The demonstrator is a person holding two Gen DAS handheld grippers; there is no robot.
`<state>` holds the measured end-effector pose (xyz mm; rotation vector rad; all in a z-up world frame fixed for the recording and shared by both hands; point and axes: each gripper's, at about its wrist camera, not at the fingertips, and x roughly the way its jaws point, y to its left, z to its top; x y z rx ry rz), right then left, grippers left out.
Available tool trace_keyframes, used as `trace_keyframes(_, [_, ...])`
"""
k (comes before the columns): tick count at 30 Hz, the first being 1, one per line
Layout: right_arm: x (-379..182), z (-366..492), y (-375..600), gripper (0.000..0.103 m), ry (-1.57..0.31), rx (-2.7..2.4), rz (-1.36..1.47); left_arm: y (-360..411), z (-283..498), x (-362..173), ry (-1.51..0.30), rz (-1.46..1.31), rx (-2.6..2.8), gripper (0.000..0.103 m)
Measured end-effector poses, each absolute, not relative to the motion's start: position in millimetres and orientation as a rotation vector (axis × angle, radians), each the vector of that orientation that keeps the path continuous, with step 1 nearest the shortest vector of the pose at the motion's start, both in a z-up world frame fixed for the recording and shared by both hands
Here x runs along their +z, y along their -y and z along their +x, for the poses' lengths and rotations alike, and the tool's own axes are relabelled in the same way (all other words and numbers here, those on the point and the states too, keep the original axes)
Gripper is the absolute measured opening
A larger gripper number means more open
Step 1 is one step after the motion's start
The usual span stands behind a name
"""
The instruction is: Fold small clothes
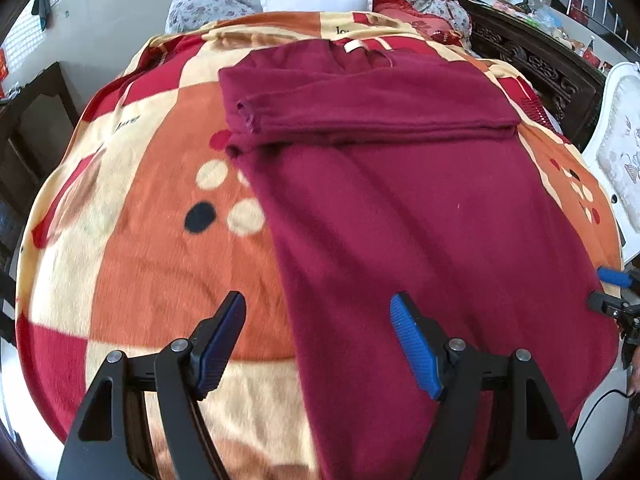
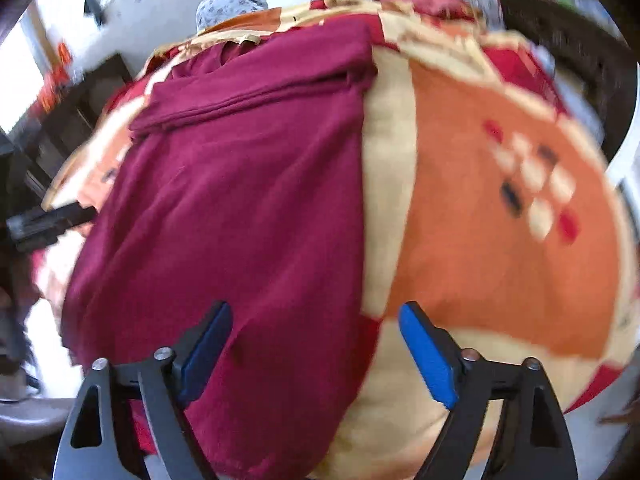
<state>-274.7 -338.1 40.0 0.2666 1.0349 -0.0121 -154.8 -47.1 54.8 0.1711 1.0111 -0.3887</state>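
Note:
A maroon garment (image 1: 400, 200) lies flat on a patterned blanket (image 1: 160, 240), with its sleeves folded across the upper part into a band. My left gripper (image 1: 318, 297) hovers open over the garment's near left edge, one finger above the blanket and the other above the cloth. In the right wrist view the same garment (image 2: 240, 180) fills the left half. My right gripper (image 2: 316, 307) stands open over its near right edge, pinching nothing. A blue pad of the right gripper (image 1: 614, 276) shows at the far right of the left wrist view.
The orange, cream and red blanket covers a bed. Floral bedding and a white pillow (image 1: 316, 0) lie at its head. Dark carved wood furniture (image 1: 540, 64) and a white padded chair (image 1: 620, 152) stand to the right, and a dark cabinet (image 1: 36, 120) to the left.

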Motion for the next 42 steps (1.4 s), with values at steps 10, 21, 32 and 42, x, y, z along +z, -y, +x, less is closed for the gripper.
trace_keyframes(10, [47.5,-303.0,342.6,0.009,-0.912,-0.1,0.249,28.6,-162.3,43.1,-1.056,0.125,-0.353,0.074])
trace_keyframes(21, [53.6,-313.3,359.6,0.049,-0.88,-0.088,0.386,26.7,-164.6,36.8,-1.081,0.116,-0.351,0.074])
trace_keyframes(32, [55.0,-305.2,354.2,0.058,-0.896,-0.046,0.43,12.2,-168.8,40.1,-1.105,0.087,-0.349,0.075])
trace_keyframes(42, [72.7,-248.9,352.5,0.074,-0.856,-0.029,0.398,7.5,-163.2,34.9,-1.142,0.058,-0.36,0.075])
